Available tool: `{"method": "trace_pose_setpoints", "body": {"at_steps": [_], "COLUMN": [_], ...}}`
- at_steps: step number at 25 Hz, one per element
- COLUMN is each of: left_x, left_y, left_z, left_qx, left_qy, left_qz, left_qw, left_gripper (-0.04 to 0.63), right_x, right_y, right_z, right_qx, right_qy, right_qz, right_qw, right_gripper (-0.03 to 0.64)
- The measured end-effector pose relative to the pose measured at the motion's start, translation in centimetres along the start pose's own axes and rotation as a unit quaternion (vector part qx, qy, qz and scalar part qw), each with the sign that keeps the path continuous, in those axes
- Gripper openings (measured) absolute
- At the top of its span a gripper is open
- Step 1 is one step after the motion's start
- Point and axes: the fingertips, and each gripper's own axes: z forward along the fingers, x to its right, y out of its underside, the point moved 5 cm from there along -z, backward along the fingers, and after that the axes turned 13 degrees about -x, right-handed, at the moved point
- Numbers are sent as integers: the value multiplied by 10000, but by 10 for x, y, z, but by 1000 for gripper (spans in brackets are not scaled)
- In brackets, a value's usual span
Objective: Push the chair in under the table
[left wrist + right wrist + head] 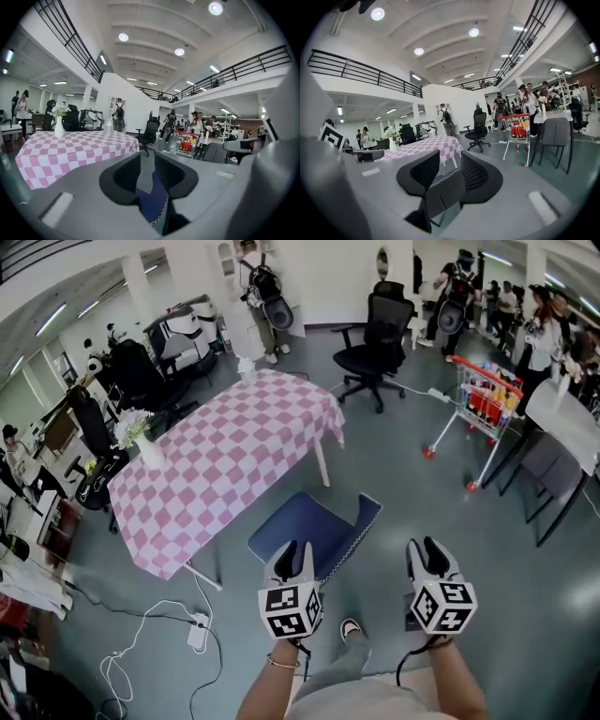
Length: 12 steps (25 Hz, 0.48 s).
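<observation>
Upholstery in blue with a white stitched edge covers the chair (305,521), and it looks like a light, stiff-framed seat that should slide over the smooth floor (422,474) rather than need lifting. Its feet are hidden, so I cannot tell whether they roll or drag. The padding will give a little, but the back should be firm enough to push on. The best hold is probably along the top of the back, one gripper toward each end. That keeps the chair travelling straight, and a push that is not too sharp should stop it tipping forward. The chair stands on the floor, drawn out from the desk's (225,456) right long edge between two of its legs, with the seat toward the desk and the back toward the person. The hanging checked cloth may brush the seat as it goes under. The left gripper (295,551) is at the chair's near corner with its jaws partly apart. The blue fabric (152,199) shows in the gap, though no pad is seen pressing on it. The right gripper (423,547) has its jaws wide and holds nothing; it is near the back's right end but apart from it. Its own view shows the chair's back (440,192) ahead through the gap.
</observation>
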Motion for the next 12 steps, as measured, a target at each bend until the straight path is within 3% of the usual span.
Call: {"method": "trace_pose_setpoints", "body": {"at_steps": [6,12], "left_x": [-29,-72], "left_y": [-30,-47], "left_z": [54,90], "left_qx": [44,143], "left_qy": [-470,-1010], "left_qz": [-377,-878], "left_qw": [9982,9909], "left_gripper": [95,95], "right_x": [6,-9], "right_y": [-52,-93], "right_z": [83,162], "right_qx": [-205,-381], "right_qy": [-459,-971], "right_qz": [-290,-663], "right_qw": [9983,9923], "right_gripper": [127,127]}}
